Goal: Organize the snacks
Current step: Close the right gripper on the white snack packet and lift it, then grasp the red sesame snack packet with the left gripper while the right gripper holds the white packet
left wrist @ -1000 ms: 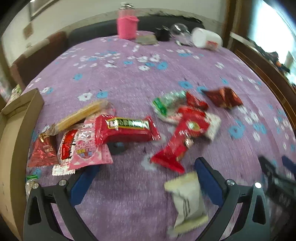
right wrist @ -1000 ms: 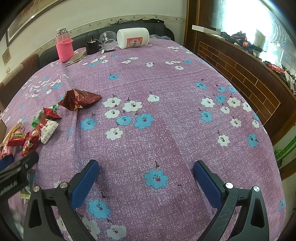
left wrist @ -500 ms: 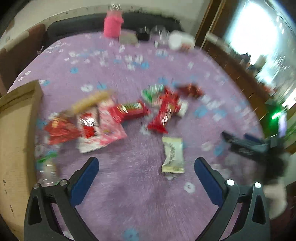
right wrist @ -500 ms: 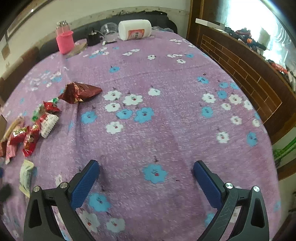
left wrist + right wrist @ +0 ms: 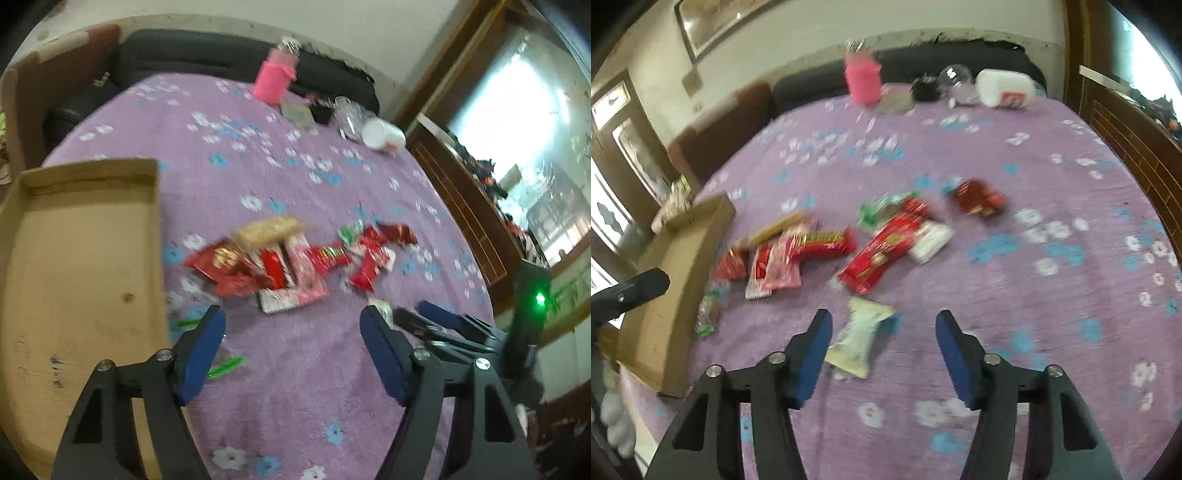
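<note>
While both views share the snack pile (image 5: 827, 254) mid-frame, only the left wrist view shows the cardboard box (image 5: 74, 277) floor at left. Left gripper (image 5: 293, 347) and right gripper (image 5: 882, 354) have just been closing, part-open, empty; only the right view shows the cream packet (image 5: 858, 336) whole, lower centre.

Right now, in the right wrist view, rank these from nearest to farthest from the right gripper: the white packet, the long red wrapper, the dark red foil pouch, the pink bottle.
From the right gripper:
1. White packet, just ahead of its left finger.
2. Long red wrapper, centre of the pile.
3. Dark red foil pouch, beyond, to the right.
4. Pink bottle, at the far edge.
</note>
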Available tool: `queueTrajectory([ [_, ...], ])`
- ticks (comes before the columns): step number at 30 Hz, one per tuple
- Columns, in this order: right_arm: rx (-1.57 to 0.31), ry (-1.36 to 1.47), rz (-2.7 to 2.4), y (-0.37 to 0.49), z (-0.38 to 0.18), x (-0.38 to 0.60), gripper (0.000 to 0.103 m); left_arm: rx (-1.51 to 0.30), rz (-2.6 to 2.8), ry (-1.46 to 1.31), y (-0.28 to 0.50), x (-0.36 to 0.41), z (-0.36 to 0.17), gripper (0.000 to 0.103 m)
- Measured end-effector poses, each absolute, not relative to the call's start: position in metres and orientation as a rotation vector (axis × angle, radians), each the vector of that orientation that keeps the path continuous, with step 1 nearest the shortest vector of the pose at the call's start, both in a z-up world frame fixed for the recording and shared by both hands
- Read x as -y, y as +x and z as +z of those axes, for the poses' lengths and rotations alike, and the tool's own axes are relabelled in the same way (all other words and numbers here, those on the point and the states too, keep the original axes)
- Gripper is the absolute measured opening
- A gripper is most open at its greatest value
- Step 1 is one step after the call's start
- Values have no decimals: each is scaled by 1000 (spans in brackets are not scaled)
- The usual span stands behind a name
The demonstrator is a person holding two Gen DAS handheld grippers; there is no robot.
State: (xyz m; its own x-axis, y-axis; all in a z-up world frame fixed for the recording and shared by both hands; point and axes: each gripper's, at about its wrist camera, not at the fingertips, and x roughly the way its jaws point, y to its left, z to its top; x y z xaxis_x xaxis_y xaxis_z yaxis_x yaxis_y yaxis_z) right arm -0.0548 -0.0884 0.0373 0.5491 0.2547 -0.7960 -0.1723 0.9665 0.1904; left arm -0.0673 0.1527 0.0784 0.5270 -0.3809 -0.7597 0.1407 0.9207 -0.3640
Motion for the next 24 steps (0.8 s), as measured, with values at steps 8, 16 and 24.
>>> queueTrajectory([
  [8,-1006,85,223,-44,11,77,24,-1034,-352,-221,-38,-114,60,74],
  [16,-998,115,196,-55,10,112,24,-1031,-443,9,8,-51,48,70],
  [24,-1006,178,213,-56,9,133,24,-1070,-456,238,15,-26,28,3],
])
